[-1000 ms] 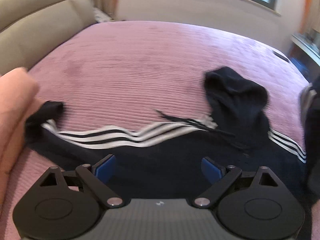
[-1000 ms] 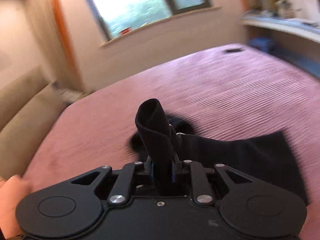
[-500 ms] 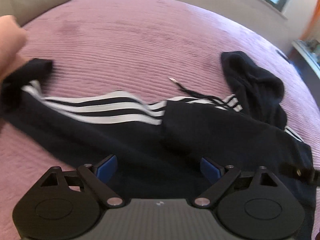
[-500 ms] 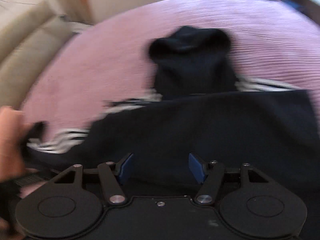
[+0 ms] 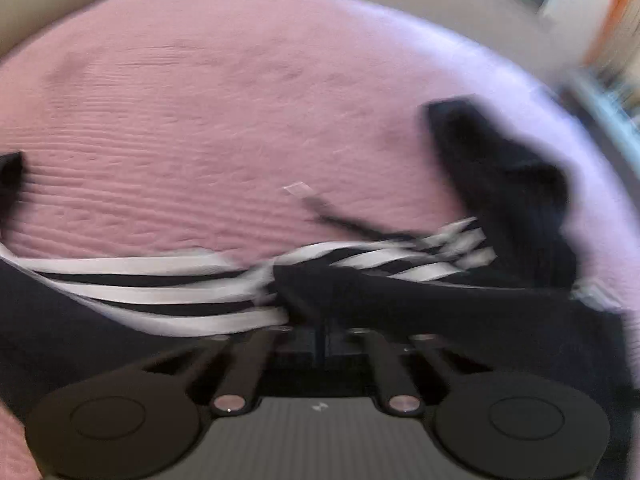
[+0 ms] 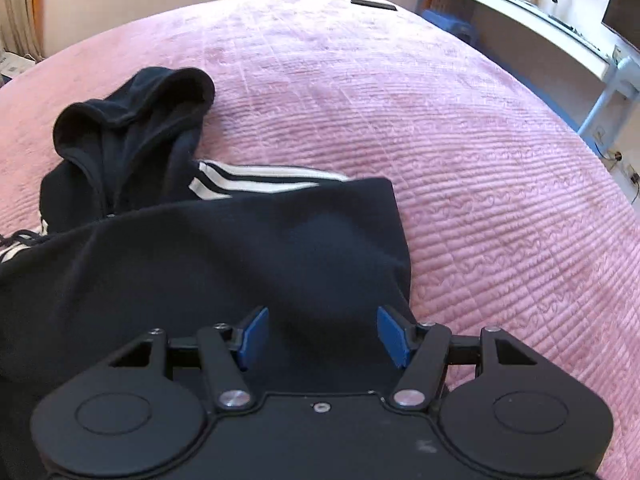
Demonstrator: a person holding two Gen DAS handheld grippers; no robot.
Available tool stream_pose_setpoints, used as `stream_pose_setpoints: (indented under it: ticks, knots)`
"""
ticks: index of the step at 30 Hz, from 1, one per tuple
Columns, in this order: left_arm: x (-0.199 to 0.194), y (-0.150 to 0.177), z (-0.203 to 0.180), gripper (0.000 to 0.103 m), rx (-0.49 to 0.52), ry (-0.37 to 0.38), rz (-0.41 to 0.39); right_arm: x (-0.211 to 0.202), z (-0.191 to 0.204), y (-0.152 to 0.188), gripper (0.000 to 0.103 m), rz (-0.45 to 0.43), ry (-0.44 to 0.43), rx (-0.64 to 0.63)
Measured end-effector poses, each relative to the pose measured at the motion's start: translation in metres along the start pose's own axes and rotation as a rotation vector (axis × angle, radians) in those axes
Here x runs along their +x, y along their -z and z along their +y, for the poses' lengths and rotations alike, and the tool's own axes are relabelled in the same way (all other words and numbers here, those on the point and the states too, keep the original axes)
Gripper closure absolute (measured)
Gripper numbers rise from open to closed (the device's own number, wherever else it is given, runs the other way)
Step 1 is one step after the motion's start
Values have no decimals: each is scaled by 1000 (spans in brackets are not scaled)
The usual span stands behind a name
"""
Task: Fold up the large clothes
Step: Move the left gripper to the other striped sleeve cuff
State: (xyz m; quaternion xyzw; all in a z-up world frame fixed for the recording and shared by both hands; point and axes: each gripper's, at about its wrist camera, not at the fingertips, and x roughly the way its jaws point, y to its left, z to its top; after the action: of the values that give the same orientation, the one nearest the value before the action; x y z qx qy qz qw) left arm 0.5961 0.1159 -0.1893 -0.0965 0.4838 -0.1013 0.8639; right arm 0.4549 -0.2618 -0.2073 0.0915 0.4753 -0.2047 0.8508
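Note:
A black hoodie (image 5: 440, 312) with white sleeve stripes (image 5: 160, 292) lies spread on the pink bed cover (image 5: 240, 100), its hood (image 5: 500, 184) at the right and a drawstring (image 5: 332, 216) trailing out. My left gripper (image 5: 320, 340) is shut at the folded fabric edge beside the stripes; the view is blurred. In the right wrist view the hoodie (image 6: 240, 256) fills the near left, with the hood (image 6: 132, 120) behind it. My right gripper (image 6: 322, 332) stands open low over the dark body, with the pads (image 6: 252, 336) apart and not pressing the cloth.
The pink cover (image 6: 440, 140) stretches bare to the right and far side. A small black object (image 6: 373, 3) lies at the bed's far edge. A white shelf (image 6: 540, 20) and a blue box (image 6: 448, 24) stand beyond the bed. A beige headboard (image 5: 60, 0) is at the left.
My left gripper sank toward the hoodie and closed at its fold. My right gripper let go of the dark fabric, opened, and tipped down over the hoodie's body. The hand at the left left the view.

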Motion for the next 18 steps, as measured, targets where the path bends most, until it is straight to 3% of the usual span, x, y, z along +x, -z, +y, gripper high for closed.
stream_pose_setpoints:
  ticks: [2, 5, 9, 12, 14, 16, 18]
  knots:
    - [-31, -3, -1, 99, -36, 59, -54, -5, -1, -3, 29, -16, 0, -8]
    - [-55, 1, 8, 99, -66, 57, -78, 0, -3, -6, 29, -28, -6, -25]
    - [-28, 21, 25, 99, -78, -25, 34, 19, -2, -4, 29, 23, -10, -43]
    - [-17, 32, 26, 89, -44, -66, 28, 40, 2, 3, 29, 123, 1, -98]
    - [-21, 34, 29, 87, -76, -56, -1, 30, 2, 2, 29, 88, -10, -98]
    - [-40, 28, 23, 75, -74, -82, -79, 11, 0, 0, 29, 29, -36, -87]
    - [-60, 21, 11, 42, -23, -91, -158, -3, 4, -2, 29, -24, -54, -90]
